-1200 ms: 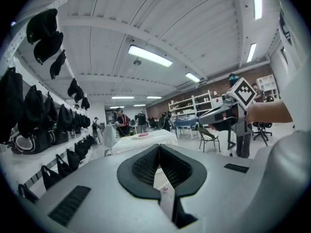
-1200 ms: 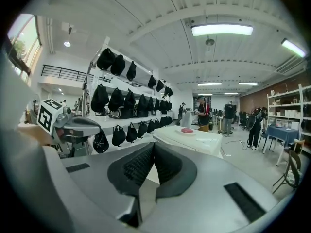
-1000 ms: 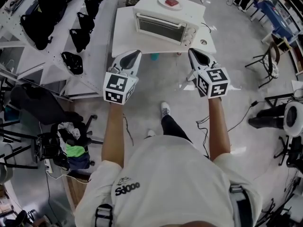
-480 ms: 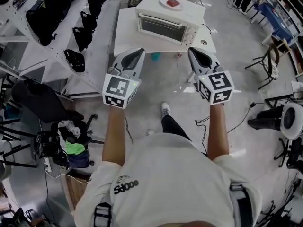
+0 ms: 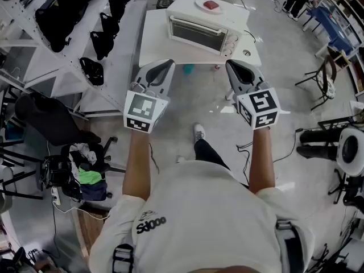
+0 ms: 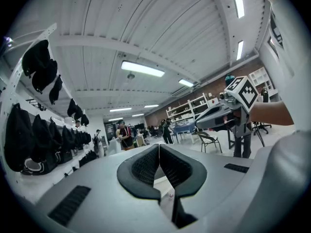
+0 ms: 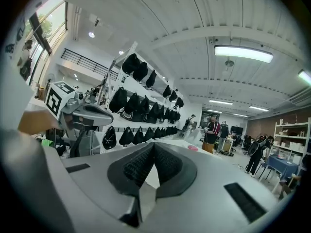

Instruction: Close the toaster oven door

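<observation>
In the head view, the toaster oven (image 5: 207, 27) sits on a white worktop (image 5: 152, 44) well ahead of us. Its glass door (image 5: 195, 32) looks flush with the front, so we judge the closing already done, though at this range we cannot be certain it has latched. A plate (image 5: 210, 5) with something red on it rests on top of the oven. The left claw (image 5: 164, 65) and the right claw (image 5: 234, 66) hang in the air, well apart from the oven and touching nothing. If anything is left, it is at most a check of the door. A rack (image 5: 34, 44) hung with black bags (image 5: 102, 24) runs along the left of the grey floor (image 5: 193, 104), and a dark chair (image 5: 48, 124) stands lower left.

In the left gripper view, the left claw (image 6: 159, 161) is pinched together with nothing in it. The right claw appears off to the side, under long ceiling lights (image 6: 142, 69).

In the right gripper view, the right claw (image 7: 153, 161) is likewise pressed together and empty. Beyond it we see the bags on the rack, people (image 7: 212, 130) standing far off, and shelves (image 7: 286, 140) at the right.
</observation>
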Tool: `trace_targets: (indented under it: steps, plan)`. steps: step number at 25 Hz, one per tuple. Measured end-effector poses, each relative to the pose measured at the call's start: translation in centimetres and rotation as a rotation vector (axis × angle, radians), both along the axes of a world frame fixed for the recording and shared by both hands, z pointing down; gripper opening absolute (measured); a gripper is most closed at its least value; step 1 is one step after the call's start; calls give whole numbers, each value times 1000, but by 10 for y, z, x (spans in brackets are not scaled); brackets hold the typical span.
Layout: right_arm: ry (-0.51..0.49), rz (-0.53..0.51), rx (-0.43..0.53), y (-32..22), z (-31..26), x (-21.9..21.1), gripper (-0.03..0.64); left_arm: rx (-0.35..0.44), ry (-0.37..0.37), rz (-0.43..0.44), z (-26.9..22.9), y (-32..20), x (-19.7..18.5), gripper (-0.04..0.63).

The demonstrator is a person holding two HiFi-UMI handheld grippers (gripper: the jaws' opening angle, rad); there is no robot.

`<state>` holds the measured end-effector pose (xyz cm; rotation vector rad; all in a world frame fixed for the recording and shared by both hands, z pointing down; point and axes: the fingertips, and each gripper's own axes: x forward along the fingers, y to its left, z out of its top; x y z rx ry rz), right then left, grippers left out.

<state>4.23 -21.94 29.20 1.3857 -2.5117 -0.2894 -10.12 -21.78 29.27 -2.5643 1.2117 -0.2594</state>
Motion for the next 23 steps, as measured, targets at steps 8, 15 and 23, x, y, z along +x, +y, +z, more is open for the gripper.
trace_targets:
  steps: [8, 15, 23]
  plan:
    - [-2, 7, -11, -3, 6, 2, 9, -10, -14, -5, 4, -1, 0, 18]
    - [4, 1, -12, -4, 9, 1, 9, -17, -22, -4, 8, -3, 3, 18]
    - [11, 9, -20, -5, 12, 6, 9, -23, -26, -1, 10, -5, 6, 18]
